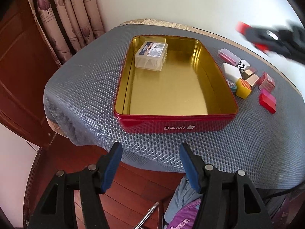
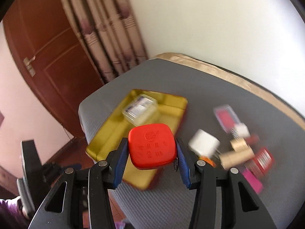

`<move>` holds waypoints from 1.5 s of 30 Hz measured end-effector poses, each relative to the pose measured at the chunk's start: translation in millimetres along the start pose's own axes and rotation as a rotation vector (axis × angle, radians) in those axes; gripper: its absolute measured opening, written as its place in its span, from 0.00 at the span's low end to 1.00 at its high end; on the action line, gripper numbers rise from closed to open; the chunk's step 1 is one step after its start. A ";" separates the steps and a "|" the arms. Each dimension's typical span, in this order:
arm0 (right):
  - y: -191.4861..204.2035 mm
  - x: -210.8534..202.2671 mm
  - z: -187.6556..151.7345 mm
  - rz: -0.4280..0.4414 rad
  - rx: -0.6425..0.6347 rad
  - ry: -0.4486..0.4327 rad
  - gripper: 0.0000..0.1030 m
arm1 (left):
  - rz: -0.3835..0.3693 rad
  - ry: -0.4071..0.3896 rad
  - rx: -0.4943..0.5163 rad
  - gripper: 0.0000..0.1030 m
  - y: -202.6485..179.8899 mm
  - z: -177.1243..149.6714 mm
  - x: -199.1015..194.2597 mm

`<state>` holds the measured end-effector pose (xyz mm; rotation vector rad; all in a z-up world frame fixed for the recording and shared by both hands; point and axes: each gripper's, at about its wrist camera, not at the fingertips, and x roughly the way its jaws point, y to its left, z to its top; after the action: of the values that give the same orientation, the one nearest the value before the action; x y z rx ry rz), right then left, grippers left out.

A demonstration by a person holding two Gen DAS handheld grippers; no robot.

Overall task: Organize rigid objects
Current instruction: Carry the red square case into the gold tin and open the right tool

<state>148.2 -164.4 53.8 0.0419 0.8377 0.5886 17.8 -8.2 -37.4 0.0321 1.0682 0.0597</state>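
Left hand-held gripper (image 1: 150, 148) with jaws wide and empty, right hand-held gripper (image 2: 151, 145) clamped around a load

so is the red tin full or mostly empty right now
Mostly empty: the red tin holds only one clear plastic box in its far left corner, with the rest of its gold floor bare.

right wrist view motion-blurred: small boxes (image 2: 242, 148) smeared, labels unreadable; tin (image 2: 106, 139) partly hidden.
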 end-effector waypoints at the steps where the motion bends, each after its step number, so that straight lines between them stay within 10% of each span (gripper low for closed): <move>1: 7.2 9.1 5.4 -0.003 -0.017 0.010 0.44 | 0.001 0.002 -0.003 0.62 1.3 0.2 1.1; 34: 29.5 192.9 43.2 -0.238 -0.222 0.253 0.45 | -0.040 0.107 -0.049 0.62 11.9 1.2 29.4; 38: 25.5 179.5 48.5 -0.272 -0.178 0.176 0.78 | -0.036 0.110 -0.050 0.62 11.3 1.1 30.8; 45: 24.0 85.0 23.4 -0.330 0.030 -0.119 0.90 | -0.021 0.105 -0.039 0.62 8.5 0.4 29.7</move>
<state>197.6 -96.7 17.5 -0.0333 0.7188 0.2605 32.1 2.2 -62.7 -0.0174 1.1718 0.0636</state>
